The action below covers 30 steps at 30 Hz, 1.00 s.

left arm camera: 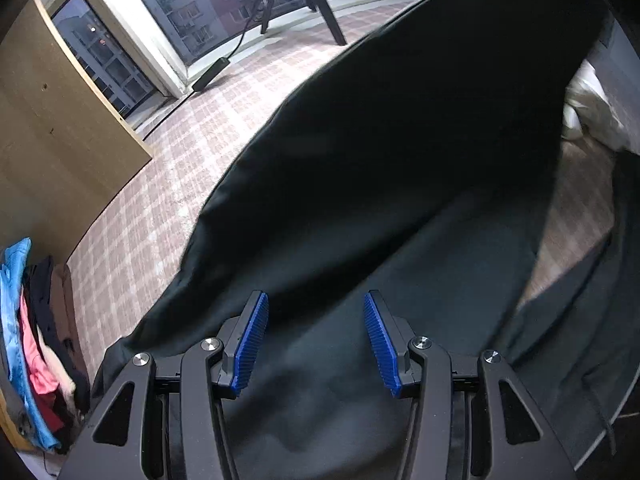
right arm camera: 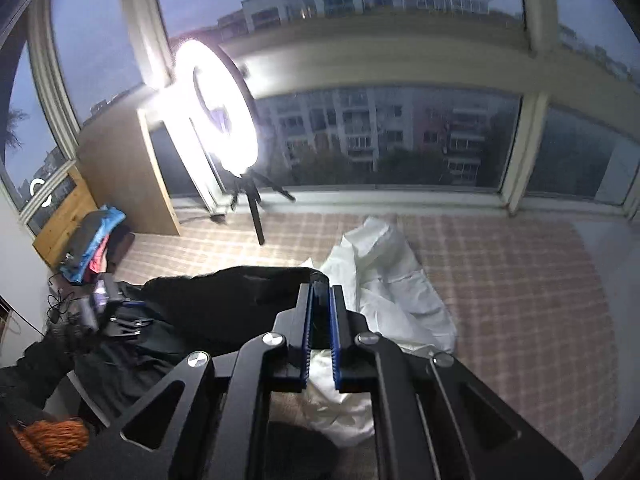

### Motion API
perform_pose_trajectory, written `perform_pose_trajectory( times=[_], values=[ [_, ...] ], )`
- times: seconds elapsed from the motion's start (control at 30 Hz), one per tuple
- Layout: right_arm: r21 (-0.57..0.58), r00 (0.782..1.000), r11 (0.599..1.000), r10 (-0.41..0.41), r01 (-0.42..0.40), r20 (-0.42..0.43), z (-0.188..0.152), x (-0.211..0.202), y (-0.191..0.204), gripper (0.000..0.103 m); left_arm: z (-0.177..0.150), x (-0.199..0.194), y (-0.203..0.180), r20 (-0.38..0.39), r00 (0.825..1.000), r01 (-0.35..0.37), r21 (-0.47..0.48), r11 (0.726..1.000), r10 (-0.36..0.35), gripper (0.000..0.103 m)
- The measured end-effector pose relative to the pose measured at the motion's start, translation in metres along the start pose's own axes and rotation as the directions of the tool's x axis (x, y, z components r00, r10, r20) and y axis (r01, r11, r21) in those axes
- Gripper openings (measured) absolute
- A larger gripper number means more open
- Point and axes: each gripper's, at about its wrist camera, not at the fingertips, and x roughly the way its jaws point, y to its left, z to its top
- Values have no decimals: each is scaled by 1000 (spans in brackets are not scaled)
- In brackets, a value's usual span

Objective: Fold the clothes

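Your right gripper [right arm camera: 320,300] pinches an edge of the black cloth [left arm camera: 380,160], lifted off the mat [left arm camera: 168,184]. Your left gripper [left arm camera: 316,340] hangs open above it. Pull too hard and the thin pinch could slip.

A black garment [left arm camera: 380,200] is hanging lifted at one edge, its dark cloth sloping down in a broad sheet onto the checked carpet [left arm camera: 168,184]. A white garment [right arm camera: 392,280] is lying crumpled on the carpet just beside it.

Lit ring light [right arm camera: 216,108], checked rug [right arm camera: 500,280]
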Motion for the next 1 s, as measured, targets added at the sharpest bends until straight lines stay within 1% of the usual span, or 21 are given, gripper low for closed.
perform_pose_trajectory(
  times=[0.1,0.17,0.23,0.3,0.33,0.37,0.4,0.43,0.47,0.5,0.57,0.6,0.67,0.73,0.8,0.83,0.87,0.9,0.93,0.97,1.0],
  values=[
    [-6,1000,1000,17,-17,4,7,-25,10,7,5,-1,7,25,1000,19,-31,999,-18,48],
    [-12,1000,1000,-21,20,-21,11,-13,5,7,9,-1,7,40,999,14,-26,1000,-13,48],
    [40,996,998,-42,45,-81,13,24,-15,7,13,1,6,52,999,7,-21,1000,-6,48],
    [90,983,992,-72,89,-169,11,78,-46,8,21,8,8,61,998,-2,-30,1000,3,48],
    [117,967,983,-112,142,-231,6,114,-66,8,26,12,9,57,998,-15,-42,999,17,48],
    [102,943,973,-170,207,-287,0,153,-81,8,29,14,10,54,998,-23,-52,998,26,48],
    [84,913,960,-226,268,-339,-6,191,-96,8,30,12,12,60,998,-27,-64,998,30,48],
    [85,894,948,-255,306,-368,-12,219,-109,8,29,6,14,76,997,-25,-79,997,31,48],
    [115,889,943,-249,313,-383,-17,245,-121,8,23,-3,18,90,995,-25,-87,996,33,48],
    [127,882,936,-255,328,-397,-22,268,-130,8,16,-13,21,103,994,-27,-93,995,37,49],
    [127,871,930,-266,344,-414,-27,297,-135,8,-7,-31,34,100,990,-86,-109,990,97,50],
    [125,869,930,-267,346,-415,-27,305,-134,8,-22,-39,43,88,987,-122,-122,985,133,50],
    [128,880,930,-272,344,-389,-25,312,-133,8,-56,-51,68,47,980,-184,-175,967,195,50],
    [180,910,931,-245,317,-335,-18,315,-135,8,-90,-55,96,-14,973,-229,-248,941,232,50],
    [217,915,925,-231,312,-329,-16,320,-137,9,-120,-55,124,-79,966,-259,-324,910,247,50],
    [204,907,923,-245,326,-343,-16,325,-136,13,-133,-54,135,-102,961,-276,-346,897,256,50],
    [180,894,922,-260,342,-365,-18,326,-133,22,-142,-53,143,-120,954,-299,-356,885,274,50],
    [157,880,921,-276,358,-387,-20,328,-131,25,-153,-53,153,-142,945,-327,-367,871,295,50],
    [134,866,919,-292,372,-405,-21,328,-128,26,-166,-54,164,-163,943,-333,-399,854,291,50],
    [130,871,918,-299,374,-389,-23,316,-127,26,-179,-60,164,-168,946,-324,-426,845,279,50],
    [145,886,920,-292,363,-361,-24,300,-126,26,-188,-66,165,-161,950,-311,-446,839,266,50]
  ],
)
